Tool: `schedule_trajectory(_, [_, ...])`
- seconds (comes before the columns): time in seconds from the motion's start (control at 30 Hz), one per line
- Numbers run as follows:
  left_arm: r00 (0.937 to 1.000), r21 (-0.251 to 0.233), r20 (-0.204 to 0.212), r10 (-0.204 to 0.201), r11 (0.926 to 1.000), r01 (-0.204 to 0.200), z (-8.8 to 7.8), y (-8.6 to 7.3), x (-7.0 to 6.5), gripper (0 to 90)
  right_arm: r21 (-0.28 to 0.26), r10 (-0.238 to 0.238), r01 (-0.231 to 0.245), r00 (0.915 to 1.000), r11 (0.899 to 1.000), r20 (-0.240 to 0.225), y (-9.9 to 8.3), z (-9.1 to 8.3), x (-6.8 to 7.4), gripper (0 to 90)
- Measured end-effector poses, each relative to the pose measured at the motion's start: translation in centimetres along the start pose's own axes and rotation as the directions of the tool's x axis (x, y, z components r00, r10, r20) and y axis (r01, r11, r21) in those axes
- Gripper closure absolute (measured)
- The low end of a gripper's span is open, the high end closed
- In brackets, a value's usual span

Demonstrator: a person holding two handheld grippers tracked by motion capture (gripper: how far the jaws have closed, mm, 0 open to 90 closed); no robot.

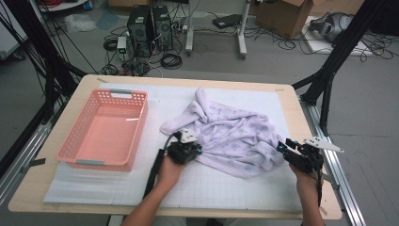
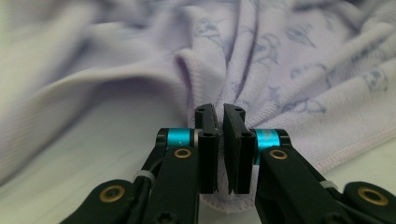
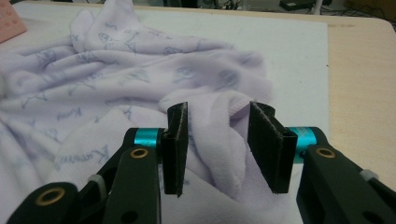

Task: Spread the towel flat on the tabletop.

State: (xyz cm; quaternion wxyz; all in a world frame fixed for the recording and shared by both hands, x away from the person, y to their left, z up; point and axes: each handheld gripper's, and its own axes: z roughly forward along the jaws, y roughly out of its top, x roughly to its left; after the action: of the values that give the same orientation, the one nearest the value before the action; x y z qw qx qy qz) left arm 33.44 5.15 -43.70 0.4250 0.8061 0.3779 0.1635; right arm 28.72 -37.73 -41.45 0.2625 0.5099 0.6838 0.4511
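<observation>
A pale lilac printed towel (image 1: 230, 132) lies crumpled on the white gridded mat (image 1: 211, 188), right of centre. My left gripper (image 1: 201, 151) is at the towel's near left edge. In the left gripper view its jaws (image 2: 220, 114) are pressed together on the hem of the towel (image 2: 280, 56). My right gripper (image 1: 281, 145) is at the towel's near right corner. In the right gripper view its jaws (image 3: 217, 114) stand apart, with a loose fold of the towel (image 3: 116, 70) lying between them, not squeezed.
A pink plastic basket (image 1: 141, 122) with nothing in it stands on the mat's left side; its corner (image 3: 11, 25) shows in the right gripper view. Bare wooden table (image 1: 315, 197) borders the mat. Black frame legs, cables and computers stand beyond the far edge.
</observation>
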Motion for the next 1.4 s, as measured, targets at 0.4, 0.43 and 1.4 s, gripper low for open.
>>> schedule_trajectory(0.4, [0.9866, -0.098, -0.129, -0.1, 0.9913, 0.088, -1.7, -0.2, 3.8, 67.6, 0.072, -0.044, 0.052, 0.9933, 0.996, -0.107, 0.4, 2.0, 1.2, 56.0])
schedule_trajectory(0.43, [0.9875, -0.114, -0.115, -0.108, 0.989, 0.095, -1.7, -0.3, 3.7, 62.3, 0.084, -0.066, 0.08, 0.9848, 0.993, -0.161, 0.5, 2.6, 1.5, 54.8])
schedule_trajectory(1.4, [0.9863, -0.128, 0.161, 0.032, 0.9917, -0.012, -0.6, -0.1, -0.5, 57.4, 0.095, -0.038, 0.016, 0.9717, 0.995, 0.233, 6.2, 10.8, -1.4, 73.5])
